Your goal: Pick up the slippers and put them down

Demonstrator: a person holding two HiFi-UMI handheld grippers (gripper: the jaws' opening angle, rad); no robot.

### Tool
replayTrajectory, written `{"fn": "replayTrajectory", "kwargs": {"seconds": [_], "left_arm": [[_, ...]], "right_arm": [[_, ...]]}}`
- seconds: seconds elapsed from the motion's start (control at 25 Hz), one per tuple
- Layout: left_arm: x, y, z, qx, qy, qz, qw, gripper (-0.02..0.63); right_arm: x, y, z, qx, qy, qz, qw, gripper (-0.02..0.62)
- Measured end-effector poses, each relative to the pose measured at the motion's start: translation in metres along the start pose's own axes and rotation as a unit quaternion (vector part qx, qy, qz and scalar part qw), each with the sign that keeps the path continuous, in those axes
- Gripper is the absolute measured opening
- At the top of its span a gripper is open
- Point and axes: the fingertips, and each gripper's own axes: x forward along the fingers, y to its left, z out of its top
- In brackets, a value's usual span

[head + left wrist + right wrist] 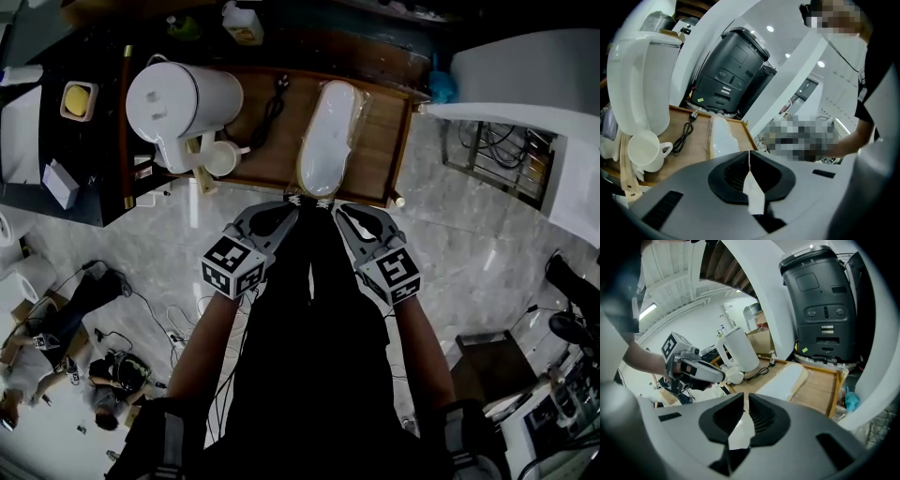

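Surface: a wooden table with a raised edge, standing on a pale marbled floor. Behind the table stands a dark grey machine.

On the table, from my left: a white jug, a white mug just beside it, a coiled black cable, then the slippers. The slippers are white, sealed in a clear wrap, and lie lengthwise on the bare wood right of the cable, with the near end at the table's front edge.

Left gripper: tip at the near end of the slippers. In the left gripper view its jaws are together, clamped on a thin flap of the wrap that hangs from between them.

Right gripper: tip just beside my left one, at the same end of the slippers. In the right gripper view its jaws stand almost together, with only a slim slit at the tip, pinching a second flap of the wrap.
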Motion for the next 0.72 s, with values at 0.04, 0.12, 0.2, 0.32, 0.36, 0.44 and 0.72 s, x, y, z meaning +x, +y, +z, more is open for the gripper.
{"fn": "replayTrajectory", "kwargs": {"seconds": [0.04, 0.12, 0.2, 0.32, 0.36, 0.44, 0.72], "left_arm": [[0.002, 0.001, -0.002, -0.002, 0.002, -0.004, 1.0000, 0.015], [0.007, 0.002, -0.005, -0.006, 0.008, -0.010, 0.9999, 0.015], [0.012, 0.002, -0.009, -0.009, 0.014, -0.014, 0.9998, 0.015], [0.018, 0.005, -0.014, -0.011, 0.019, -0.019, 0.9996, 0.015], [0.020, 0.007, -0.015, -0.012, 0.020, -0.021, 0.9995, 0.015], [0.023, 0.011, -0.017, -0.015, 0.022, -0.023, 0.9994, 0.015], [0.028, 0.034, -0.020, -0.053, 0.013, -0.010, 0.9985, 0.022]], "right_arm": [[0.002, -0.001, -0.001, 0.003, 0.000, 0.000, 1.000, 0.025], [0.006, -0.004, -0.002, 0.010, 0.001, -0.001, 1.000, 0.028], [0.009, -0.006, -0.006, 0.014, 0.008, 0.000, 1.000, 0.029], [0.014, -0.008, -0.012, 0.017, 0.019, 0.002, 1.000, 0.035], [0.017, -0.010, -0.012, 0.017, 0.017, 0.001, 1.000, 0.041], [0.022, -0.012, -0.013, 0.020, 0.014, 0.000, 1.000, 0.051], [0.035, -0.019, -0.031, 0.036, 0.035, 0.006, 0.999, 0.093]]}}
